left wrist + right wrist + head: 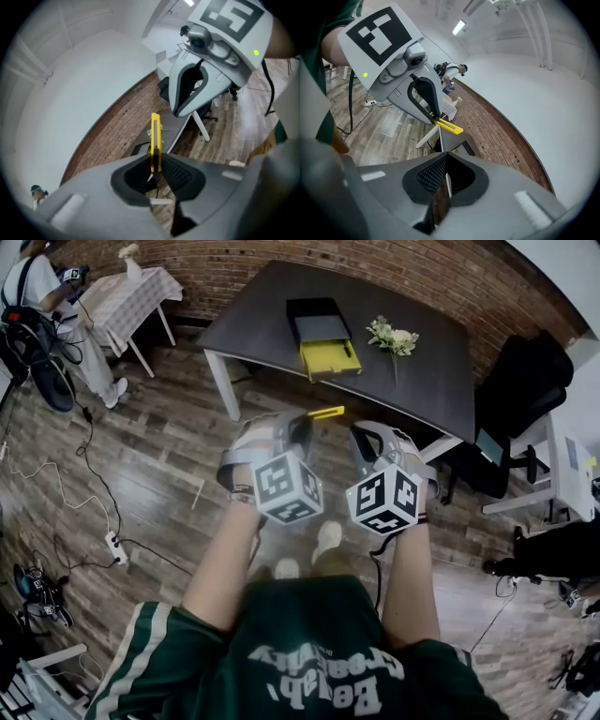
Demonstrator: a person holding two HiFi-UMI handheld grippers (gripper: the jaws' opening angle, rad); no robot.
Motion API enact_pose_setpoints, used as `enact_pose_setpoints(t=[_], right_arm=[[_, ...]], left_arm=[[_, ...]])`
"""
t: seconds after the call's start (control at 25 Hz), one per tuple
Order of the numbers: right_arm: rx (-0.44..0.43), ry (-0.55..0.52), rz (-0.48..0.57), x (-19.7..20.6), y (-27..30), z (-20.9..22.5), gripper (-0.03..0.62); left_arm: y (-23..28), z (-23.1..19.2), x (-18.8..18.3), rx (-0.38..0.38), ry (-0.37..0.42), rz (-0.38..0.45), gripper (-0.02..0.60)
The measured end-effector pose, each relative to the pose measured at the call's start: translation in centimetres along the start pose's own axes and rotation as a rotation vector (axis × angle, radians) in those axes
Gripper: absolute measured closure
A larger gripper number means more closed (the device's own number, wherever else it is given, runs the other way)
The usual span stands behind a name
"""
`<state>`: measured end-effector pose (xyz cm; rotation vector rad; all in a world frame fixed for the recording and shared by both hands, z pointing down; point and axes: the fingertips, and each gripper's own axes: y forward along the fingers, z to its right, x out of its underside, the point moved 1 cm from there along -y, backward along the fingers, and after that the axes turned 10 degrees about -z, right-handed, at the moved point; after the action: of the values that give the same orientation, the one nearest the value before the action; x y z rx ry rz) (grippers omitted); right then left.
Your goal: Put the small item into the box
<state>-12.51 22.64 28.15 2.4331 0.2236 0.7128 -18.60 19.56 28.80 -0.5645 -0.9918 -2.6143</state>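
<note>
A yellow utility knife sticks out of my left gripper, whose jaws are shut on its lower end. I hold it in the air above the wooden floor, short of the dark table. On that table lies the open black box with a yellow inside. My right gripper hangs beside the left one, shut, with nothing between its jaws.
A small white flower bunch lies on the table right of the box. A black office chair and a white desk stand at the right. At the far left are a checked-cloth table, a person and floor cables.
</note>
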Motion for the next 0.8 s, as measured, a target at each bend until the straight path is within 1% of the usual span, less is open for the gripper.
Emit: enact_pose_setpoints(t=[0.32, 0.6, 0.8], right_arm=[[-0.015, 0.011, 0.019, 0.7, 2.1, 1.3, 0.589], [-0.011, -0.023, 0.026, 2.1, 5.6, 5.5, 0.589], [-0.022, -0.043, 0.037, 3.2, 9.2, 8.8, 0.589]], left_arm=[[2.6, -0.8, -0.9, 0.0, -0.006, -0.005, 0.514], [7.3, -3.0, -2.8, -0.008, -0.013, -0.024, 0.514], [11.4, -4.8, -4.6, -0.013, -0.023, -0.043, 0.514]])
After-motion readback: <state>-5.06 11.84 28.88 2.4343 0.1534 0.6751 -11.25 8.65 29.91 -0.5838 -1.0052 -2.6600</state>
